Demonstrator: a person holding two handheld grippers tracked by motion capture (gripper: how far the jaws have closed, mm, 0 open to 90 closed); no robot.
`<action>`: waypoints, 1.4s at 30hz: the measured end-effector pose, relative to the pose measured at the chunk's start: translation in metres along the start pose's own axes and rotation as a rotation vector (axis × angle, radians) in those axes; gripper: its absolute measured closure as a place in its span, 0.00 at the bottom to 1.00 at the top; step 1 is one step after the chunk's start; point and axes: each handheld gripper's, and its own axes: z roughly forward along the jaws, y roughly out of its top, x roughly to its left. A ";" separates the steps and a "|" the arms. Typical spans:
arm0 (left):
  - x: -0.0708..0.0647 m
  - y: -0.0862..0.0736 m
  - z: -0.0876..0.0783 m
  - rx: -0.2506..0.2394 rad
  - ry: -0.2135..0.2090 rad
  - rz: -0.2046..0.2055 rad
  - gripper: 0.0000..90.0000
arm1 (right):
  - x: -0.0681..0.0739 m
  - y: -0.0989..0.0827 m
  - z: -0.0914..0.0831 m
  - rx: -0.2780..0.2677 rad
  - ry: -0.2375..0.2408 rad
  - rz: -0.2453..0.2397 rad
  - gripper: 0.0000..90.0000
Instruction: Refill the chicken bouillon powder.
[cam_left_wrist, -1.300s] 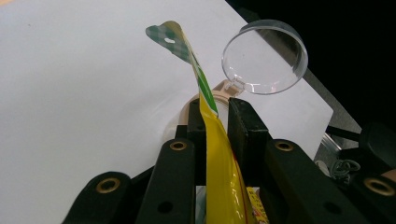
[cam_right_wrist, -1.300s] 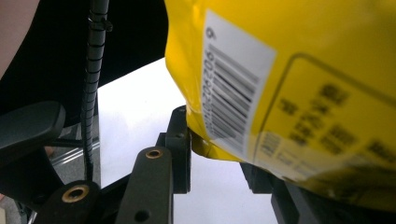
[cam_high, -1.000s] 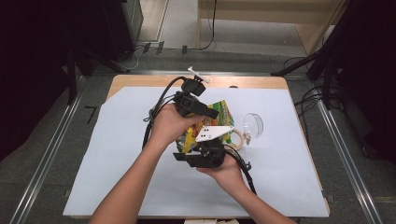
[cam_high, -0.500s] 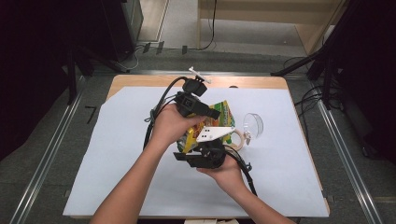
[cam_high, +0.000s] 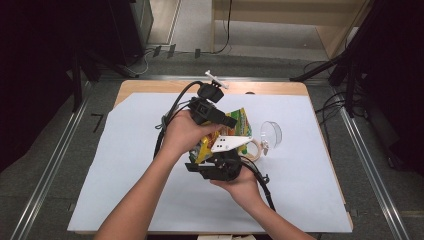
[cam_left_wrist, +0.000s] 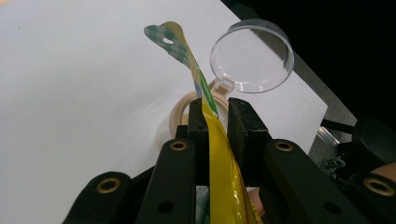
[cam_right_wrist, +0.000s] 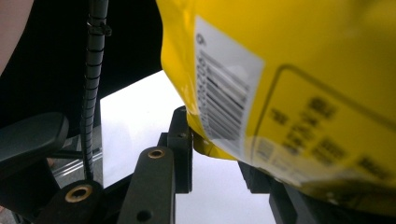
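Note:
A yellow snack bag (cam_high: 241, 119) with a green checked top is held up over the white sheet between both grippers. My left gripper (cam_high: 230, 121) comes in from the upper left. In the left gripper view its jaws (cam_left_wrist: 215, 116) pinch the bag (cam_left_wrist: 219, 163) edge-on, just below the green top seal. My right gripper (cam_high: 200, 161), under a white three-cornered plate, holds the bag's lower end. In the right gripper view the bag's barcode side (cam_right_wrist: 289, 70) looms close, and its bottom corner sits between the jaws of the right gripper (cam_right_wrist: 217, 149), which close on it.
A tape roll (cam_high: 255, 147) and a clear round lid (cam_high: 271, 134) lie on the white sheet (cam_high: 125, 150) just right of the bag. Both also appear past the left jaws: tape roll (cam_left_wrist: 180, 105), lid (cam_left_wrist: 252, 58). Black cables (cam_right_wrist: 93, 93) trail from the grippers. A small white object (cam_high: 215, 77) lies at the table's far edge.

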 end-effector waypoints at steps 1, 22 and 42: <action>0.001 0.000 0.000 -0.003 0.000 -0.008 0.89 | 0.000 0.000 0.000 -0.001 0.001 0.000 0.78; 0.004 -0.001 0.001 -0.008 -0.008 -0.016 0.89 | 0.000 0.000 0.000 0.011 -0.003 -0.003 0.78; 0.003 -0.004 0.000 -0.017 0.002 -0.005 0.89 | 0.000 0.001 0.001 0.030 -0.011 -0.026 0.78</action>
